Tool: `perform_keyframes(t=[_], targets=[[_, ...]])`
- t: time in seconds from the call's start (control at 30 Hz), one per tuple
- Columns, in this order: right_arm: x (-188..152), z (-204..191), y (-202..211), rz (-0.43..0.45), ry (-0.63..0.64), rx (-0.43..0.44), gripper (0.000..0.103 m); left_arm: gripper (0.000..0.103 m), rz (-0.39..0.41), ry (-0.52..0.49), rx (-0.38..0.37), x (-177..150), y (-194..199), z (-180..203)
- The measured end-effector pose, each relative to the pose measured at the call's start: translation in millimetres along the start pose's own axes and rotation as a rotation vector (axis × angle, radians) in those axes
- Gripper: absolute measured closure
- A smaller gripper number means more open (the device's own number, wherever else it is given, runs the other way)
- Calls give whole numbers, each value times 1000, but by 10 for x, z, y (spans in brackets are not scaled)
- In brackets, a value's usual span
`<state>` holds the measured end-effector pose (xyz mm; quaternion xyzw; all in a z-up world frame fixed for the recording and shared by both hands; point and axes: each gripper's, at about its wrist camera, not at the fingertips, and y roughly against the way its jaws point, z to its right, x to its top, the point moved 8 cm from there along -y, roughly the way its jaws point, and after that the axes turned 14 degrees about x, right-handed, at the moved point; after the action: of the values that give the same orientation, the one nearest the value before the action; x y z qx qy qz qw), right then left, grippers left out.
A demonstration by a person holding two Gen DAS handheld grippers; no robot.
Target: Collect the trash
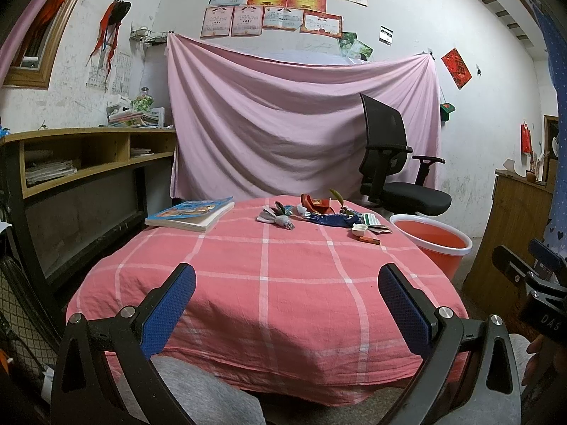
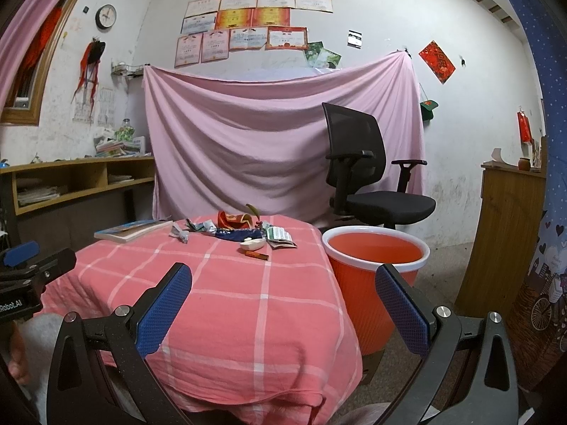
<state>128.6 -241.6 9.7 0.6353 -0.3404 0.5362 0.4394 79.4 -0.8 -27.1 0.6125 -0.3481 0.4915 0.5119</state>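
Pink sheet (image 1: pixel 301 120): it hangs on the back wall and hides what is behind it.
Surface (image 1: pixel 269 283): a pink checked cloth covers it all, so what is under the cloth cannot be seen.
Chair (image 1: pixel 393 163): black, behind the surface, partly in front of the sheet.
Bucket (image 2: pixel 375 265): orange with a white rim, on the floor just beside the right side of the surface. The part of its inside that shows looks bare. The right tool's finger covers some of its rim.
Book (image 1: pixel 191 214): it lies flat at the far left of the surface, apart from the trash.
Trash pile (image 1: pixel 319 214): at the far edge of the surface, near the bucket side. It has crumpled paper, a red wrapper, a dark blue wrapper and a green and white packet, all touching or piled up. Some bits are too small to name.
White cap (image 2: pixel 252 244): a small white dish-like thing at the front of the pile.
Orange stick (image 2: pixel 257 255): small, lies just in front of the white cap.
Left tool (image 1: pixel 287 304): spread wide, nothing between its blue pads, low at the near edge of the surface, well apart from the trash.
Right tool (image 2: pixel 283 304): also spread wide and holding nothing, over the near right corner.
Grey cloth legs (image 1: pixel 198 389): cut off at the bottom.
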Motion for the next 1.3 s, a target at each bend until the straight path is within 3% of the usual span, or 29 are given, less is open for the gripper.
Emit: perform_keyframes(t=[0.97, 1.17, 1.3], targets=[[-69, -38, -87, -11, 1, 14, 0, 2, -19, 7, -11, -117, -1, 60], [-28, 5, -139, -16, -30, 24, 0, 2, -46, 35, -19, -52, -65, 28], [111, 73, -219, 0, -49, 38, 0, 2, -7, 26, -5, 110, -156, 56]])
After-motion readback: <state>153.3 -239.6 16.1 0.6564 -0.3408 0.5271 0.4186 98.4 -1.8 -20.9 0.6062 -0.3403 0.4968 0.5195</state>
